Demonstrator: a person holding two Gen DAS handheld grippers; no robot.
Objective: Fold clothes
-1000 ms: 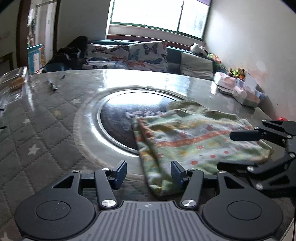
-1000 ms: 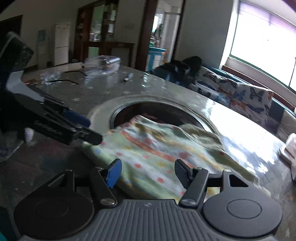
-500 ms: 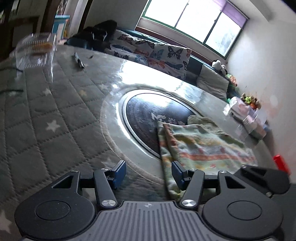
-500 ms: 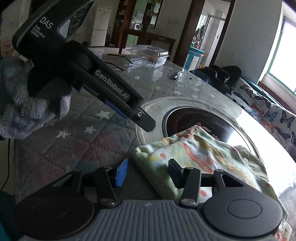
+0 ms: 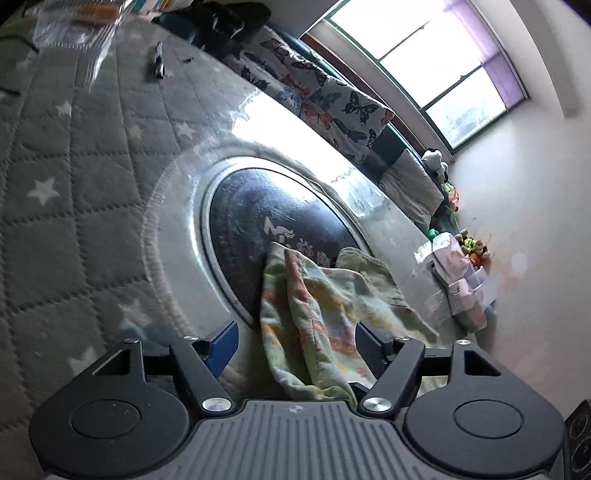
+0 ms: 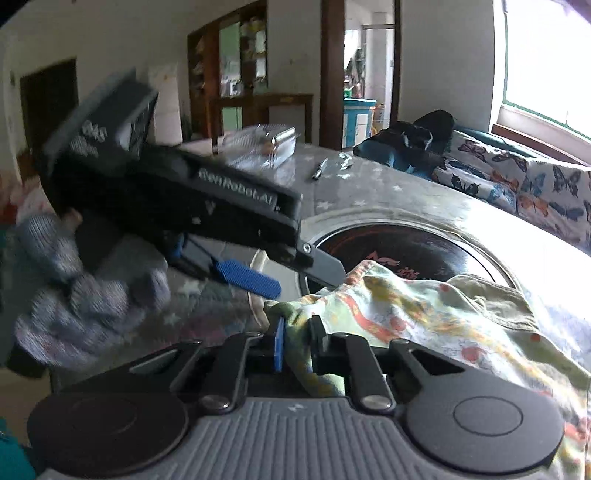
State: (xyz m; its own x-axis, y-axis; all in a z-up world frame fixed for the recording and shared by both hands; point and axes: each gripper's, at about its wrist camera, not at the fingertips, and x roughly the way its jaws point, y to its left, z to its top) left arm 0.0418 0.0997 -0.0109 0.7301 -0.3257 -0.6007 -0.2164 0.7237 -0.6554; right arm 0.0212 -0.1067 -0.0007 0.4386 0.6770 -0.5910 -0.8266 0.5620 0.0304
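Observation:
A pale green patterned garment (image 5: 317,314) with orange stripes lies partly folded over the dark round inset of the table. Its near corner lies between the wide-open fingers of my left gripper (image 5: 295,341). In the right wrist view my right gripper (image 6: 295,341) is shut on the corner of the same garment (image 6: 406,317) and lifts it a little. The left gripper (image 6: 306,273) also shows there, open, its fingertips at the cloth's edge just beyond my right one.
The round table (image 5: 74,184) has a grey quilted cover with stars and a dark glass turntable (image 5: 266,218). A clear plastic box (image 5: 74,26) and a small pen-like object (image 5: 159,64) lie far left. A butterfly-print sofa (image 5: 325,107) and packets (image 5: 458,277) stand beyond.
My right gripper has closed on the garment's corner. My left gripper has moved in so that the cloth lies between its open fingers.

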